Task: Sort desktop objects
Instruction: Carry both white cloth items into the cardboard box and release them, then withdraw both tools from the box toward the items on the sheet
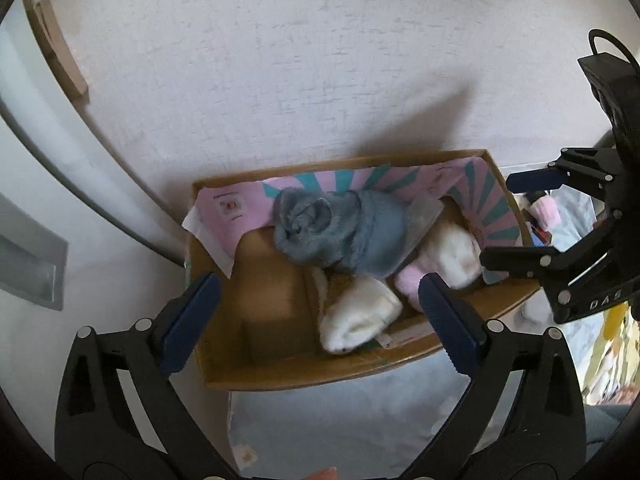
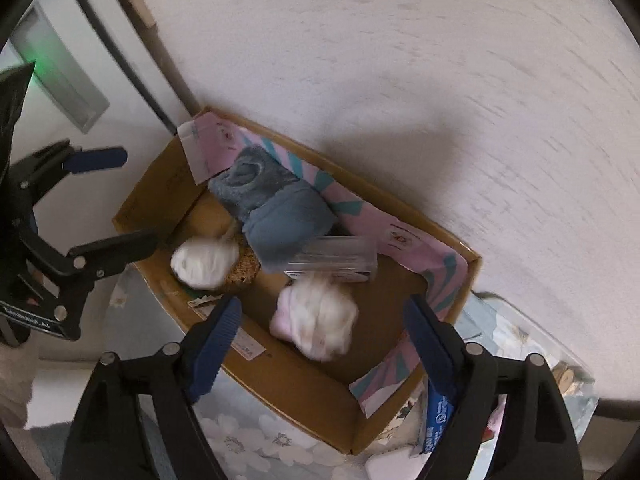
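Note:
An open cardboard box (image 1: 300, 376) (image 2: 296, 380), lined with pink and teal paper, stands against a white wall. In it lie a grey-blue fluffy bundle (image 1: 340, 232) (image 2: 276, 208), a white rolled sock (image 1: 356, 316) (image 2: 204, 260), a pink-and-white rolled sock (image 1: 440, 256) (image 2: 316, 320), blurred in the right wrist view, and a clear plastic case (image 1: 426, 216) (image 2: 336, 260). My left gripper (image 1: 318, 278) (image 2: 132, 200) hangs open over the box's left half, gripping nothing. My right gripper (image 2: 323, 300) (image 1: 520, 220) hangs open over the right half, pads clear of the pink-and-white sock below.
A floral cloth (image 2: 248, 440) covers the surface under the box. A white appliance door (image 1: 48, 200) stands close on the left. A blue carton (image 2: 438, 412) and pink soft items (image 1: 546, 208) lie just past the box's right end.

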A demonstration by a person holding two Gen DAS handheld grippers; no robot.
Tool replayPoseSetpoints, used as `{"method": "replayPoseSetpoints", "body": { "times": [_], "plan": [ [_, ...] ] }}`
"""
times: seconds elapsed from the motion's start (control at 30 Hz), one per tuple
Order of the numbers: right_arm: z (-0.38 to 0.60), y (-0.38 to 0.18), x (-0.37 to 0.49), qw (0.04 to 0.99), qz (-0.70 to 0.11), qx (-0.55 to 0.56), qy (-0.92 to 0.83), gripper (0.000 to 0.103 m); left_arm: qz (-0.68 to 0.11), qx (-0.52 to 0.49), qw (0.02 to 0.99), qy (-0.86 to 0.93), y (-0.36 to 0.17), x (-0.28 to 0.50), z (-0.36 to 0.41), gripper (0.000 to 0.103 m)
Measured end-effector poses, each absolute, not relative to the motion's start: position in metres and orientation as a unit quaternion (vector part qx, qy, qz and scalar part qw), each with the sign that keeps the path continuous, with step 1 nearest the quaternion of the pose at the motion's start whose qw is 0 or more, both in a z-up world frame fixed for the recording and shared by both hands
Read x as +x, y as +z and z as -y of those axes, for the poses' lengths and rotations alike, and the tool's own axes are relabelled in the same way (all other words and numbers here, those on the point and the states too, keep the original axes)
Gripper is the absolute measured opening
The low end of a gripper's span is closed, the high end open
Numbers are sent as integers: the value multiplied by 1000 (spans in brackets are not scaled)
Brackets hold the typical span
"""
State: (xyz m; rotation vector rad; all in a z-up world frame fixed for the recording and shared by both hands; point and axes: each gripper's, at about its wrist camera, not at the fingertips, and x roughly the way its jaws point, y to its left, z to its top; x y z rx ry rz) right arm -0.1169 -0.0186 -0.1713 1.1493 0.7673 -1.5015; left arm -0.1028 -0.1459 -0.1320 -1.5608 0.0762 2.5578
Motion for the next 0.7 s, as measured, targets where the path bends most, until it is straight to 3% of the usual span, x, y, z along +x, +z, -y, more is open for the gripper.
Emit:
{"method": "replayPoseSetpoints", "body": {
  "times": [0.7],
  "plan": [
    [-68, -138, -137, 489, -262, 457, -695, 81, -28, -494, 116, 861, -115, -84, 71, 99]
  ]
}}
